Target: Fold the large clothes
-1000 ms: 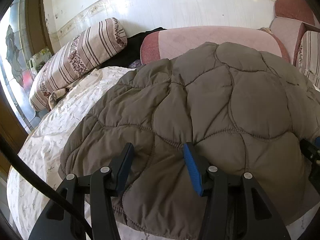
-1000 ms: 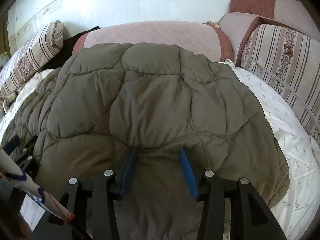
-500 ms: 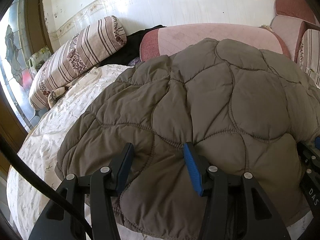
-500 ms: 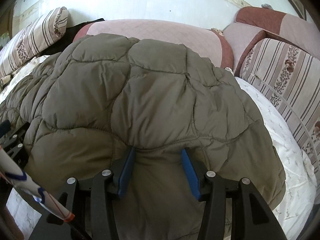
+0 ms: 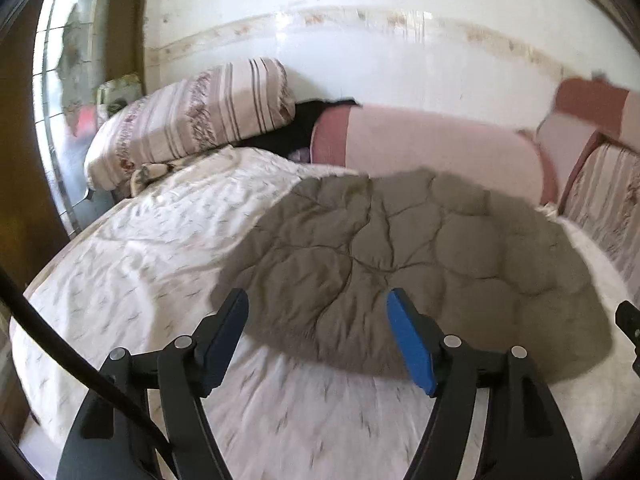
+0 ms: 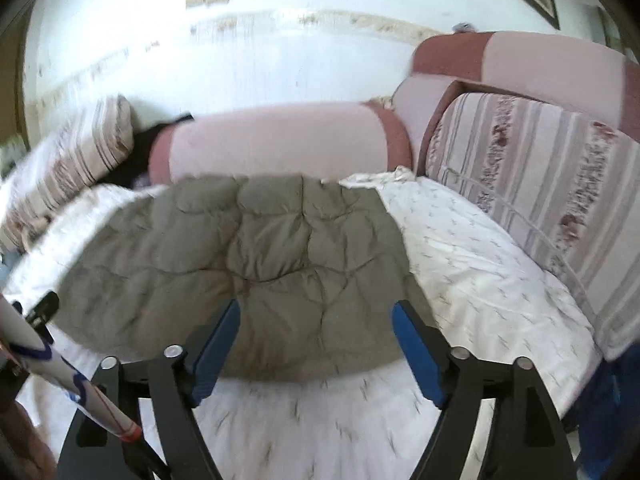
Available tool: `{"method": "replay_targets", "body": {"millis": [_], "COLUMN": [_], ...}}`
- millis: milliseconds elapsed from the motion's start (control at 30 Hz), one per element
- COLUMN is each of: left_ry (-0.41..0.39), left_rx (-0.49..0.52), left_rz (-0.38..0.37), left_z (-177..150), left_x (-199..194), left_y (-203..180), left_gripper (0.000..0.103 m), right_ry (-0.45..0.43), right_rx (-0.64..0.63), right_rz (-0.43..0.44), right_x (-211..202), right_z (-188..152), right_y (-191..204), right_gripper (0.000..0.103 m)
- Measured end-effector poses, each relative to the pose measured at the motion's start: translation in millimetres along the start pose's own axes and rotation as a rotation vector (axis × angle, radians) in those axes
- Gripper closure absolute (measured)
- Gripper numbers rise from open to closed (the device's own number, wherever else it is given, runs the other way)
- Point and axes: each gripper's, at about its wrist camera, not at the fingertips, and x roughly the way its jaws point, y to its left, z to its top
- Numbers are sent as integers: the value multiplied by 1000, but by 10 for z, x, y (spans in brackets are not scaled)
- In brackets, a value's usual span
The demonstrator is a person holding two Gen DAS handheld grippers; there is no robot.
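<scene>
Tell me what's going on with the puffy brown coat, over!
Left hand-held gripper and right hand-held gripper just opened, both empty. Brown quilted coat lies folded on the white bedspread. Nothing in the way.

We're in a home bedroom here: a bed under a white patterned sheet, a striped pillow at its far corner, pink bolster cushions lined up along a glossy tiled wall, and a striped cushion propped along the bed's right side.
</scene>
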Motion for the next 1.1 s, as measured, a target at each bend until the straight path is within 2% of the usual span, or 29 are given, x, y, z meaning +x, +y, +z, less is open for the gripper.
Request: {"method": "replay_targets", "body": {"millis": [100, 167, 233, 267, 433, 700, 833, 933, 1100], "left_ry": [-26, -52, -84, -99, -135, -49, -66, -43, -41], "left_rx": [8, 35, 49, 50, 29, 53, 56, 80, 110], "left_rz": [-32, -42, -40, -38, -56, 15, 80, 50, 66], "left_z": [-48, -40, -18, 14, 92, 29, -51, -81, -80], "left_x": [-553, -922, -1247, -1373, -1796, -1842, -1875, -1843, -1773], "left_y": [57, 59, 72, 83, 151, 114, 105, 118, 114], "left_gripper": [20, 19, 9, 5, 0, 0, 0, 0, 0], "right_ry": [-35, -59, -91, -106, -135, -126, -123, -115, -110], "right_rx": [-34, -41, -22, -17, -3, 11, -8, -13, -31], "right_rz": [39, 55, 71, 72, 88, 83, 70, 78, 79], "right_x": [-513, -793, -1098, -1248, -1598, -1815, -1825, -1806, -1732], "right_z": [-5, -1, -11, -11, -45, -227, -246, -252, -227], "right_y": [26, 29, -9, -21, -56, -92, -55, -19, 67], "right_gripper": [17, 12, 8, 8, 4, 0, 0, 0, 0]}}
